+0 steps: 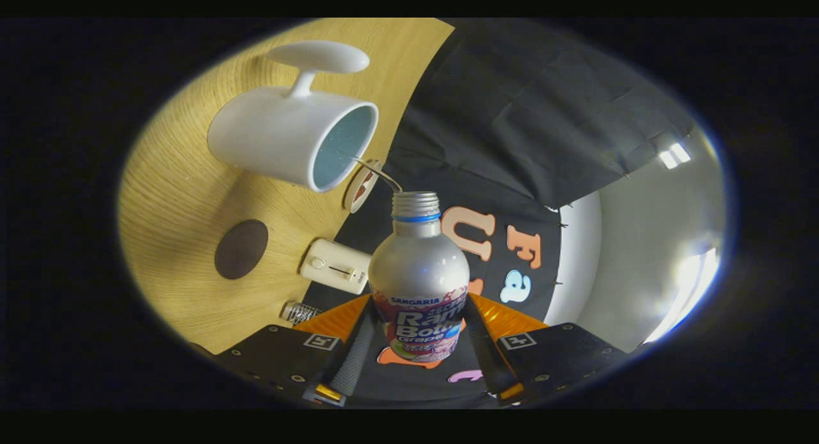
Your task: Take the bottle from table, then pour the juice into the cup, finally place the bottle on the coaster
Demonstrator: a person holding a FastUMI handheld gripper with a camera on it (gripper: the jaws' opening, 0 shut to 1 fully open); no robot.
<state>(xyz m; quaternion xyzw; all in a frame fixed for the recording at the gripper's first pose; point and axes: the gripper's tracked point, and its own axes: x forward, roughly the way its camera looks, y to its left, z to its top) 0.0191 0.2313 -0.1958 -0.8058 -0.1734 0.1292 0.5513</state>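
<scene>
I am holding the bottle (419, 284) tight in my tongs (419, 341). Both fingers are pressing on its sides, one on each side of the label. The bottle has no cap on, and its open top is pointing away from me, toward the white cup (291, 137). The whole view is tipped over, so the bottle is leaning. A thin stream of juice (377, 172) is running from the bottle's mouth into the cup. The cup is sitting on the wooden table (185, 207), and its handle is sticking out on the far side. A dark round coaster (241, 249) is lying on the table near the cup. A small white box with a knob (336, 266) is lying beside the coaster, close to the bottle.
</scene>
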